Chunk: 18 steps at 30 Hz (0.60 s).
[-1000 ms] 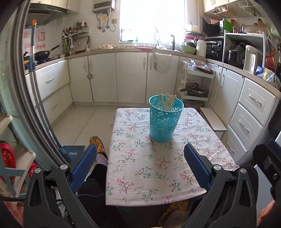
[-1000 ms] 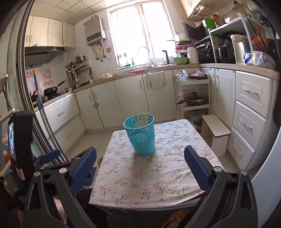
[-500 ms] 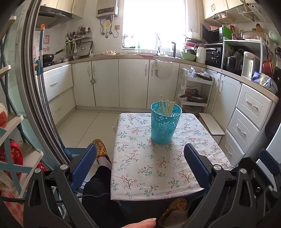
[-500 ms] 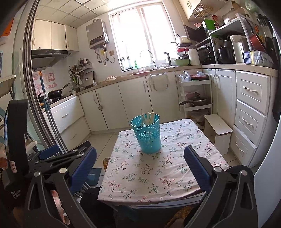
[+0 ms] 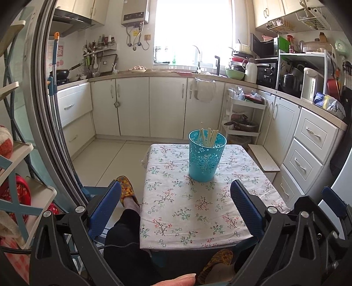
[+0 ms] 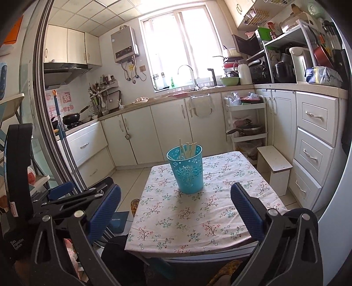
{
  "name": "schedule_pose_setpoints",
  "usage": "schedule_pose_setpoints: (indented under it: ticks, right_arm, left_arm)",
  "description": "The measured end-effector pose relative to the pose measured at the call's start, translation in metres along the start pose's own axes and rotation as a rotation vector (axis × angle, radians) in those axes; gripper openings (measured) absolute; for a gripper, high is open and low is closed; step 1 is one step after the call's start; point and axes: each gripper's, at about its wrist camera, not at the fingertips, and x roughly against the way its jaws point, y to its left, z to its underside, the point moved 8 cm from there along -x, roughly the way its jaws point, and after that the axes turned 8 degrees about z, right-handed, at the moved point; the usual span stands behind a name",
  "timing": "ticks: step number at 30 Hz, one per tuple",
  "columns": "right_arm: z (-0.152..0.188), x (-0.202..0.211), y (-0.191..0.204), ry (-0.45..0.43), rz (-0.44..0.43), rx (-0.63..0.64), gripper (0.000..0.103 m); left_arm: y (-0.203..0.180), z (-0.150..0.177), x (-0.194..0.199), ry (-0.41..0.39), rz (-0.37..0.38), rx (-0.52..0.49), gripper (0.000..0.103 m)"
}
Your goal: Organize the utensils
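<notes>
Teal perforated cup (image 5: 206, 156) stands upright near far middle of floral-cloth worktop (image 5: 187, 211), pale chopsticks (image 5: 208, 137) upright inside, lower ends hidden by cup wall. Left gripper (image 5: 176, 205) spread wide, empty, hovering over near edge. Right gripper (image 6: 176, 208) likewise wide, empty. Worktop's near edge cut off by gripper bodies.

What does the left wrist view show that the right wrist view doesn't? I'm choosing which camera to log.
Only the left wrist view shows the person's slippered foot beside the table and a fingertip at the bottom edge. Only the right wrist view shows the ceiling tiles and the left hand-held gripper from the side. Both show the teal cup of chopsticks standing upright on the floral tablecloth, each between open blue pads, empty.
</notes>
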Motion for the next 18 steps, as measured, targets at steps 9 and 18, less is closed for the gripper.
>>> schedule_pose_setpoints:
  ticks: [9, 18]
  right_arm:
    - [0.000, 0.006, 0.001, -0.013, -0.001, 0.003, 0.096]
    - [0.000, 0.008, 0.001, -0.021, 0.007, 0.000, 0.096]
  left_arm:
    - [-0.001, -0.001, 0.009, -0.015, 0.000, -0.001, 0.095]
    - [-0.003, 0.000, 0.012, -0.020, 0.003, -0.007, 0.095]
